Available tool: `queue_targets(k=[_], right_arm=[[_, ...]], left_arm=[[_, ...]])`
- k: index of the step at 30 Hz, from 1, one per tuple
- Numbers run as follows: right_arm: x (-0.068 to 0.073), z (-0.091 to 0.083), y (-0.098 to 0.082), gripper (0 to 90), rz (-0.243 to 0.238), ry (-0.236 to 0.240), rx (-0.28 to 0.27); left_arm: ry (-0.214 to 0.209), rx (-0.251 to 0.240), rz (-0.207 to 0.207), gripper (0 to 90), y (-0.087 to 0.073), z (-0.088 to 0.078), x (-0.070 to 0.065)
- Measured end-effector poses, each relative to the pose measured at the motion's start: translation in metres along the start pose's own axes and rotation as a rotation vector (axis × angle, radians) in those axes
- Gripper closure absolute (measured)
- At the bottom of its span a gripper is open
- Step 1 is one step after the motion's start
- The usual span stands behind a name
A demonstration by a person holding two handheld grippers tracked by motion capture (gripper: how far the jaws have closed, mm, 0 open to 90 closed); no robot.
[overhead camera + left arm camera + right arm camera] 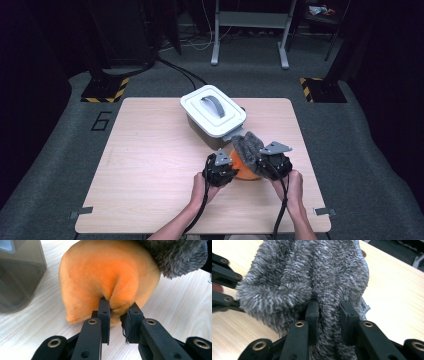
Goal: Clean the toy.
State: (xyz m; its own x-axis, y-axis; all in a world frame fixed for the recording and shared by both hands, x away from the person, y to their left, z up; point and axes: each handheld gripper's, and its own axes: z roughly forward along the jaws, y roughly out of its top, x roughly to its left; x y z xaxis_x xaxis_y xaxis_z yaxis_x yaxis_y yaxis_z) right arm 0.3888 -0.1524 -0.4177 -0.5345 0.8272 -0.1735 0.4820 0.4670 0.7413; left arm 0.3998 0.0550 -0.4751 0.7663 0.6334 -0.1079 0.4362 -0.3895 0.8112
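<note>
Left claw: clenched on a pinched fold of the orange plush piece, low in the centre of the left gripper view. The plush rests on the pale wooden surface and reaches the top of the frame.

Right claw: clenched on the grey fluffy cloth, whose pile stands between and around both jaws, centre of the right gripper view.

High view: both claws sit right of centre in the lower half of the frame, left claw just left of right claw. The orange plush lies between them; the grey cloth lies over its upper side, touching it. A grey lidded box with a handle stands just above, near the frame's centre.
</note>
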Motion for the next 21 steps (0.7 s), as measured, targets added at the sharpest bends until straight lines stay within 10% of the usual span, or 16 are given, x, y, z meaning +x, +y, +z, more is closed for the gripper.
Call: queue_targets(k=[21], right_arm=[[-0.046,0.033,-0.050,71.9,0.173,-0.065,0.149]], left_arm=[[-0.001,0.003,-0.001,77.7,-0.001,0.002,0.005]])
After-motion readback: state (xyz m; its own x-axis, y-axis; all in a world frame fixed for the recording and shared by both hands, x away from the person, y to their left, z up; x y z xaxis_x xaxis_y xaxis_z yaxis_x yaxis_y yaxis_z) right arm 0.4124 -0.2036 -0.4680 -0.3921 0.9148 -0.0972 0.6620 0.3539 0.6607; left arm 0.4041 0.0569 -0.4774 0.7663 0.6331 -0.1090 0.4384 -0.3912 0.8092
